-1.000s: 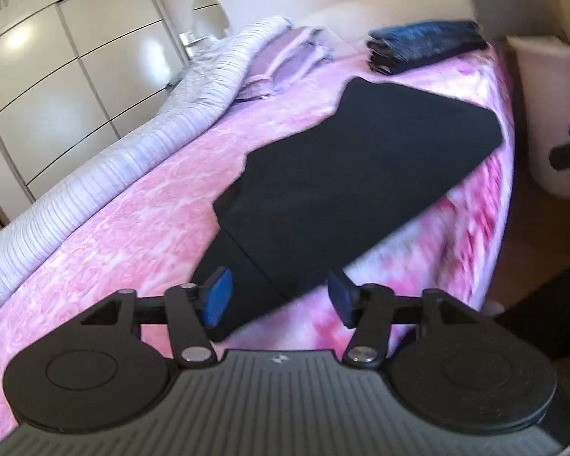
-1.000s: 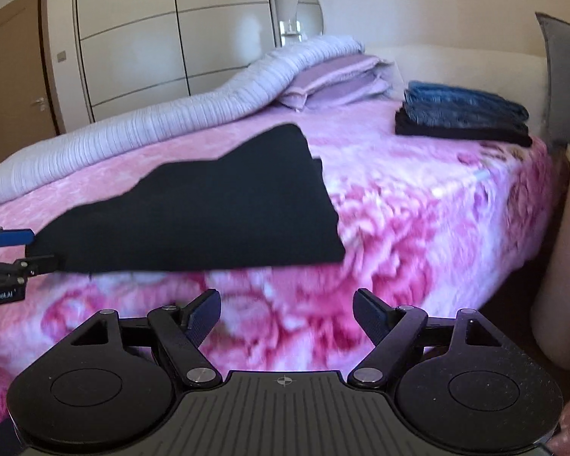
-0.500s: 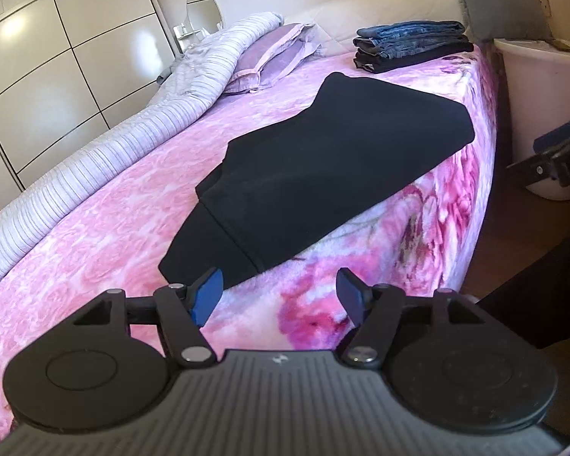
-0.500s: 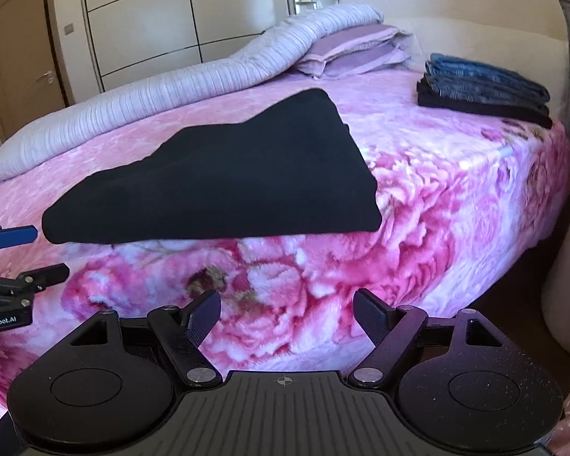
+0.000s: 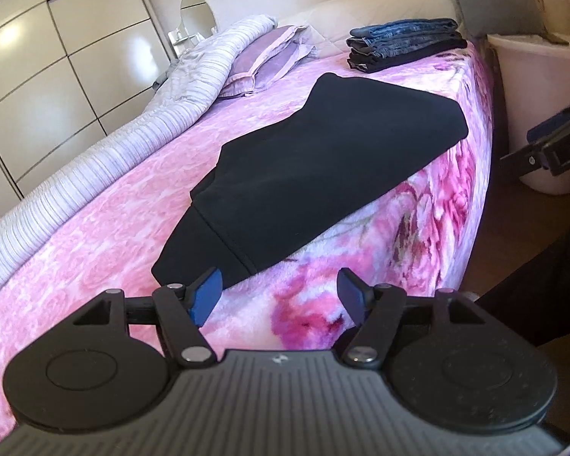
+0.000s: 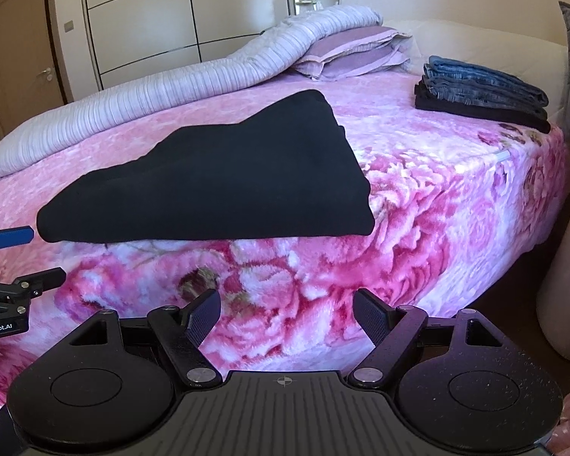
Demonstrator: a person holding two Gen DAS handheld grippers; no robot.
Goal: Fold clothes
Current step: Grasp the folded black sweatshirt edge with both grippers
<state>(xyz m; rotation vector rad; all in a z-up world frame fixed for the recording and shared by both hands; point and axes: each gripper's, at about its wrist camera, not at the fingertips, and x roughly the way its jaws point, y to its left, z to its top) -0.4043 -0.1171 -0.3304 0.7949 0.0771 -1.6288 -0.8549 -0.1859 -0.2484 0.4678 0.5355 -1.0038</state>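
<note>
— So where is the garment sitting?

— Folded black garment (image 6: pixel 216 186) lies flat on the pink floral bedspread (image 6: pixel 418 205), along the near edge of the bed. My left gripper (image 5: pixel 281 296) hangs just off its near left corner, not touching the cloth; its jaws have just been opening and now stand wide with nothing between them.

— And your other side?

— My right gripper (image 6: pixel 287 317) hovers in front of the bed's side, below the garment, jaws wide and empty too.

— Anything else on the bed?

— A stack of folded jeans (image 6: pixel 482 89) at the far right corner, well apart from the black piece. A rolled striped duvet (image 6: pixel 163 98) runs along the far left side, with lilac pillows (image 6: pixel 353 53) at its far end.
</note>
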